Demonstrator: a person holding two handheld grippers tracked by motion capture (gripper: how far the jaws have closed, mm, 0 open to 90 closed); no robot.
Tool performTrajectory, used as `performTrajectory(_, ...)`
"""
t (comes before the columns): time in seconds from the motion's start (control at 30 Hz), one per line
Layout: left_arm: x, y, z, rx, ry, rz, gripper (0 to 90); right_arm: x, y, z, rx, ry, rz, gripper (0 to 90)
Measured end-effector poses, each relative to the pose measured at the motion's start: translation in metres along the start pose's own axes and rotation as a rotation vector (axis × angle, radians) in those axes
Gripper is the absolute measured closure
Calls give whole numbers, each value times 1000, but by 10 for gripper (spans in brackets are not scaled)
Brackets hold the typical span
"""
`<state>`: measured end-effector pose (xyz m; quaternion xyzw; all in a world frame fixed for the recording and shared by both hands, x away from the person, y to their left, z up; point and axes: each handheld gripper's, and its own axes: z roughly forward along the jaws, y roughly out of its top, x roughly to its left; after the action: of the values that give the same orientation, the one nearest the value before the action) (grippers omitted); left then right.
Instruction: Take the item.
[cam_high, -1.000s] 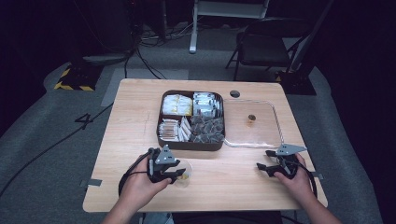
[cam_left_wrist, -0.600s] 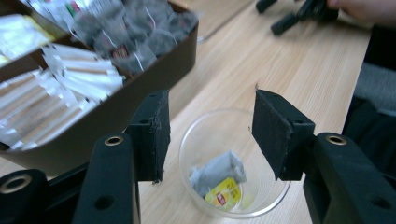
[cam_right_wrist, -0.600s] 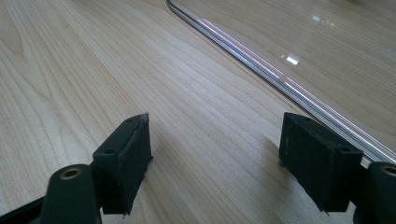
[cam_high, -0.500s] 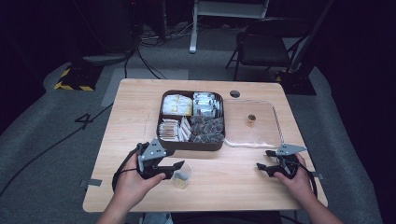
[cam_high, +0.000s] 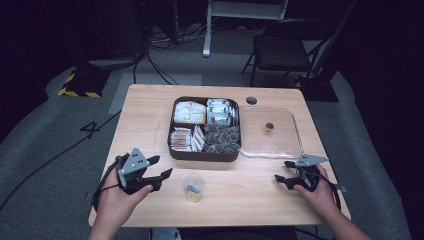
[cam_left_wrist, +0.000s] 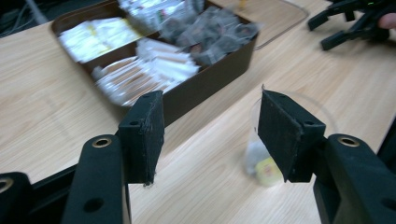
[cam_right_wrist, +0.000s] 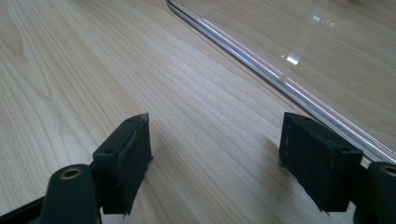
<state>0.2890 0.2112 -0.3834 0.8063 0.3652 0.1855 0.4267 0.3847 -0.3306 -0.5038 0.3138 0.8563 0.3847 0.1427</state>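
A small clear plastic cup (cam_high: 192, 186) with a yellow-tagged sachet inside stands on the wooden table (cam_high: 145, 115), near the front edge. My left gripper (cam_high: 162, 166) sits just left of it, open and holding nothing. In the left gripper view the cup (cam_left_wrist: 261, 161) shows beyond the right jaw, and the left gripper (cam_left_wrist: 210, 126) points toward the brown box (cam_left_wrist: 210, 84). My right gripper (cam_high: 281, 171) rests open at the front right, beside the clear lid (cam_high: 280, 145). In the right gripper view, the right gripper (cam_right_wrist: 215, 140) has bare wood between its jaws, and the lid's rim (cam_right_wrist: 280, 79) runs close by.
The brown compartment box (cam_high: 205, 156) of tea bags and sachets stands mid-table, its clear lid with a small knob (cam_high: 269, 126) lying flat to its right. A round hole (cam_high: 251, 100) sits near the far edge. A chair (cam_high: 285, 55) and cables are beyond the table.
My left gripper has drawn back to the left, away from the cup, which stays standing on the table. The right gripper has not moved.
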Motion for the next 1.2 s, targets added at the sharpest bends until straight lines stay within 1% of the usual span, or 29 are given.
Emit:
performTrajectory(0.07,6,-4,-4,26,14,5,396,0,0,0,0,-1,0,255)
performTrajectory(0.13,10,-8,-6,38,23,0,386,0,0,0,0,0,1,255)
performTrajectory(0.2,15,-12,-7,56,32,1,368,0,0,0,0,0,1,255)
performTrajectory(0.27,21,-17,-6,73,33,-7,349,0,0,0,0,0,1,255)
performTrajectory(0.3,24,-19,-5,81,31,-11,340,0,0,0,0,-1,1,255)
performTrajectory(0.4,33,-30,1,136,28,-11,326,0,0,0,0,0,1,255)
performTrajectory(0.43,36,-34,3,152,33,-21,322,0,0,0,0,-1,1,255)
performTrajectory(0.47,40,-38,6,166,48,-24,322,0,0,0,0,0,1,255)
performTrajectory(0.53,47,-43,10,182,66,-26,317,0,0,0,0,-1,1,255)
performTrajectory(0.6,53,-49,14,190,66,-41,311,0,0,0,0,0,1,255)
performTrajectory(0.63,55,-52,16,193,65,-59,305,0,0,0,-1,1,1,255)
performTrajectory(0.7,59,-58,20,213,58,-79,291,0,0,0,0,0,1,255)
performTrajectory(0.73,61,-61,22,218,58,-89,290,0,0,0,0,0,1,255)
performTrajectory(0.83,65,-68,28,247,64,-100,290,0,0,0,-1,1,1,255)
performTrajectory(0.9,68,-73,31,269,68,-96,298,0,0,0,0,1,1,255)
performTrajectory(0.93,69,-76,33,290,63,-99,306,0,0,0,0,1,1,255)
performTrajectory(1.0,71,-80,36,306,59,-112,289,0,0,0,0,0,1,255)
performTrajectory(1.07,72,-84,40,321,64,-126,281,0,0,0,0,0,1,255)
performTrajectory(1.13,74,-88,43,340,74,-114,272,0,0,0,0,1,1,255)
performTrajectory(1.2,75,-91,45,347,78,-104,263,0,0,0,0,1,1,255)
